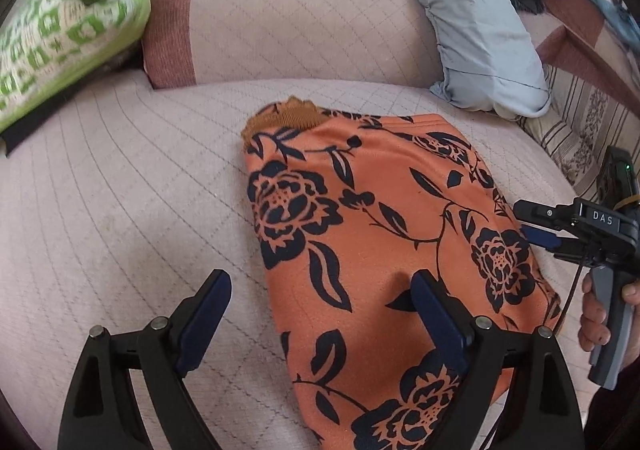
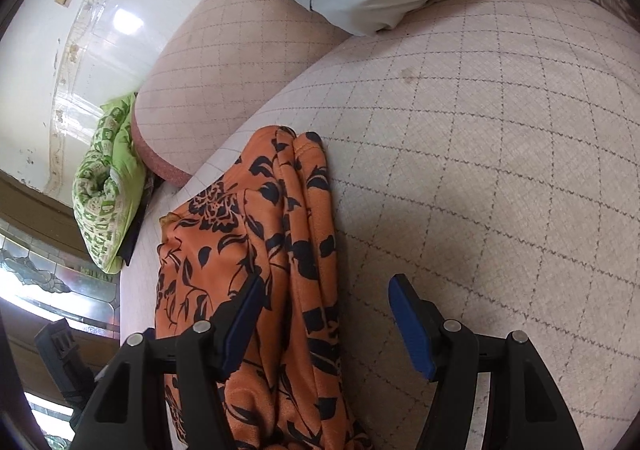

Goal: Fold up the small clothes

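An orange garment (image 1: 360,234) with a dark flower print lies folded on the pink quilted sofa seat (image 1: 120,190), its brown ribbed collar at the far end. My left gripper (image 1: 324,310) is open low over the garment's near left edge, with the right finger above the cloth and the left finger above the bare seat. In the right wrist view the garment (image 2: 256,234) shows stacked folds along its right edge. My right gripper (image 2: 328,314) is open astride that edge, pads not pressing. The left wrist view shows the right gripper (image 1: 528,224) at the garment's right side, a hand (image 1: 596,314) on its handle.
A green patterned cushion (image 1: 68,30) leans at the far left of the sofa. A pale blue pillow (image 1: 472,30) rests at the far right against the backrest (image 1: 300,18). Striped fabric (image 1: 580,122) lies beyond the seat's right edge. In the right wrist view, bare seat (image 2: 480,170) spreads right of the garment.
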A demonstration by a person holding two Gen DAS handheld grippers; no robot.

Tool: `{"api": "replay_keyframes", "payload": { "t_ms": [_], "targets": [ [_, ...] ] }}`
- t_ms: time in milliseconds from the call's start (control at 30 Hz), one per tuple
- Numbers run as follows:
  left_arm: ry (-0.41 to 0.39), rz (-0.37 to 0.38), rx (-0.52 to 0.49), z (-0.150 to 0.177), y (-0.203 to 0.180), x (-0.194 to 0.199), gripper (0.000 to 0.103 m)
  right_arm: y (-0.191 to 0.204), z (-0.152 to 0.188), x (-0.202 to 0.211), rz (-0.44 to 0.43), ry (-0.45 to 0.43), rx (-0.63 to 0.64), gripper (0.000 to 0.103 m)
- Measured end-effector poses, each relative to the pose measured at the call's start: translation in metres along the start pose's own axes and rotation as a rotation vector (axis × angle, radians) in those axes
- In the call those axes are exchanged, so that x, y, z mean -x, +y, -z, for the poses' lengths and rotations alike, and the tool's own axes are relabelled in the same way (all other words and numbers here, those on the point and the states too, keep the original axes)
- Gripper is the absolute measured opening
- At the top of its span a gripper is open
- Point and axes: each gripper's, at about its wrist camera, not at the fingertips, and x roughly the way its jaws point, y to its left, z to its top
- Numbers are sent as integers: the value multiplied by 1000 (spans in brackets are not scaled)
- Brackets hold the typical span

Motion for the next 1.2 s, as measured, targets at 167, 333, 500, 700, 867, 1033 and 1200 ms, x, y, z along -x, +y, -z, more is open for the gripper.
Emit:
{"api": "replay_keyframes", "payload": {
  "t_ms": [167,333,500,700,867,1033,1200],
  "targets": [
    [-23,-50,-23,-3,1,4,91,10,4,-5,7,5,30,68],
    [-12,-61,-12,-2,4,1,91,15,6,-7,22,8,56,68],
    [-5,-48,-11,-1,3,0,91,7,6,-9,18,20,47,68],
    [0,3,10,-1,2,-3,91,-2,6,-12,-4,35,46,72],
    [12,83,40,-2,1,-6,91,-7,5,-16,-41,42,37,79],
    [20,162,81,2,5,-17,93,-2,7,-21,-80,43,46,81],
    [79,254,152,14,9,-37,93,16,18,-35,-115,56,115,81]
  ]
}}
